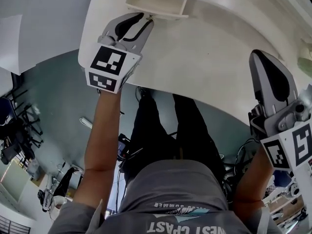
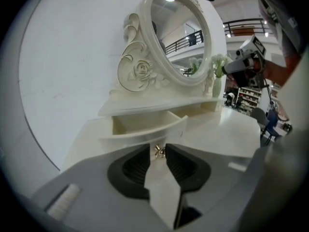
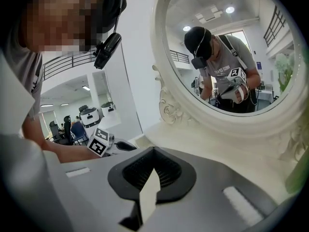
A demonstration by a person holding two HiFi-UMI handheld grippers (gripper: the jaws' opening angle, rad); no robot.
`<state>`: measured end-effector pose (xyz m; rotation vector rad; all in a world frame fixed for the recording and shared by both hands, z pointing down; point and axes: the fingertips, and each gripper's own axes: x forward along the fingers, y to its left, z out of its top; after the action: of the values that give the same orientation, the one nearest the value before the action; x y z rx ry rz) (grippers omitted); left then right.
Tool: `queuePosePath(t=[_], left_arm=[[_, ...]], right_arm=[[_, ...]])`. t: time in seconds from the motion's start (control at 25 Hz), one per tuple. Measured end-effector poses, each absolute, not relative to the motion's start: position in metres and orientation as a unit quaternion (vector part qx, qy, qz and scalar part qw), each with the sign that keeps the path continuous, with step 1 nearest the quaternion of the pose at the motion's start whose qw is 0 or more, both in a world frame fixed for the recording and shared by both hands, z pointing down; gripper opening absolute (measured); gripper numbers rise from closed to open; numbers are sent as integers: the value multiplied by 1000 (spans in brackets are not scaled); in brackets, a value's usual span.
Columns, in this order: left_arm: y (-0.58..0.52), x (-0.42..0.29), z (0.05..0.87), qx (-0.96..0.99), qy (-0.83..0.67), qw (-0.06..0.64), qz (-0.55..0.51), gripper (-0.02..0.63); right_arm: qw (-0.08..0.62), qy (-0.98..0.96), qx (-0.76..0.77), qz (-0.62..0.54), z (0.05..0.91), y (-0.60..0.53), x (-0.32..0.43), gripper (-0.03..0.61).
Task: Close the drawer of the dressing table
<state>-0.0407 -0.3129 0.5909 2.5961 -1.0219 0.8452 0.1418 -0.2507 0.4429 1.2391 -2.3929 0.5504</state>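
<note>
A small cream dressing table [image 2: 154, 105] with an oval mirror [image 2: 181, 33] stands on a white table [image 1: 204, 67]. Its drawer [image 2: 149, 129] is pulled out toward me; in the head view the drawer [image 1: 156, 5] sits at the top edge. My left gripper [image 2: 159, 149] has its jaws drawn close around the drawer's small gold knob [image 2: 159, 152], and in the head view the left gripper [image 1: 147, 18] touches the drawer front. My right gripper [image 1: 257, 57] hovers over the table's right side, shut with nothing in it. In its own view the right gripper [image 3: 153, 150] faces the mirror [image 3: 231, 47].
A pale vase with flowers [image 2: 216, 81] stands at the dressing table's right end. The white table's curved front edge [image 1: 146, 84] runs just behind both grippers, with the person's legs and the floor below it.
</note>
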Motion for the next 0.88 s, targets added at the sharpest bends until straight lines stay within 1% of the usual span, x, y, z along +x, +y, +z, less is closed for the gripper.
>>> queuePosePath(t=[0.36,0.88], left_arm=[[-318,-36,587,894,-328,95,289,94],[-329,-35,593,892,-333,87,292,77]], right_arm=[[196,-851,444,203,453,-247,144,0],[195,-848,446,209,465,-247,144,1]])
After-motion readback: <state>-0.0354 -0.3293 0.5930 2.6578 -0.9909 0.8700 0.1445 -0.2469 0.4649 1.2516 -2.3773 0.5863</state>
